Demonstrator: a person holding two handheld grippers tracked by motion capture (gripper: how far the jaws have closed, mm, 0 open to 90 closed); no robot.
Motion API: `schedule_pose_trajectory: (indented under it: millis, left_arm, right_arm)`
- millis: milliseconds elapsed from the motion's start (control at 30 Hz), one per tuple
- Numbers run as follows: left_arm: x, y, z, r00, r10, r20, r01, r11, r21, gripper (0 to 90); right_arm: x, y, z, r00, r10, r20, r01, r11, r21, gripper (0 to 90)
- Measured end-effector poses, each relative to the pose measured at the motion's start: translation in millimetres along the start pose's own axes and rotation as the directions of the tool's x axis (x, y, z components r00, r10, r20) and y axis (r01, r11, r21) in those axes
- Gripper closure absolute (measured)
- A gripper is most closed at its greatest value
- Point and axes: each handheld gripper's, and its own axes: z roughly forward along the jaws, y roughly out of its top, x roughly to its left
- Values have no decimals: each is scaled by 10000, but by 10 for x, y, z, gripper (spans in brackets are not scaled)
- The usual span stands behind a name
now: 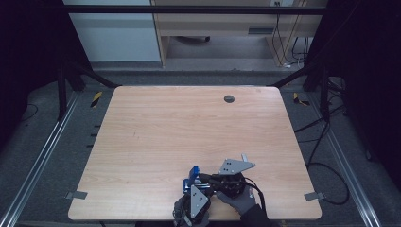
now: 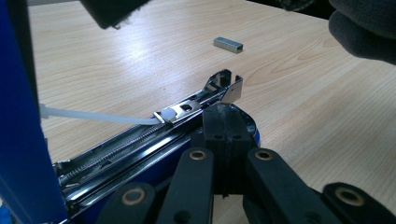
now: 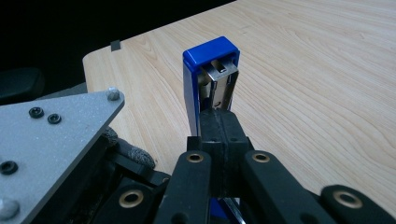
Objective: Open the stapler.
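Stapler point(image 1: 191, 182) held open at the near edge of the counter point(image 1: 156, 137), its magazine seen without staples.

In the high view, the blue stapler is seen between the left claw point(image 1: 195, 188) and the right claw point(image 1: 213, 180), close to the near edge of the wooden counter, with gloved hands behind them. In the left gripper view, the left claw point(image 2: 227, 122) is seen closed on the stapler's base point(image 2: 247, 127), beside the exposed metal magazine point(image 2: 154, 135); the channel looks empty, and a strip of staples point(image 2: 228, 44) lies apart on the counter beyond. In the right gripper view, the right claw point(image 3: 220, 122) is seen closed on the raised blue top arm point(image 3: 205, 79), which stands upright. Opening is judged done; picking up the strip, loading it and closing the stapler are judged still to come.
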Motion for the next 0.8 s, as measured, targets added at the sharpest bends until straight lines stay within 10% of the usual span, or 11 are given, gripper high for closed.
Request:
schedule_pose_trajectory:
  millis: [800]
  left_arm:
    - [-6, 1, 2, 10000, 33, 9, -33, 10000, -3, 900]
  right_arm:
    - [-6, 90, 107, 9989, -54, -466, 58, 9999, 93, 900]
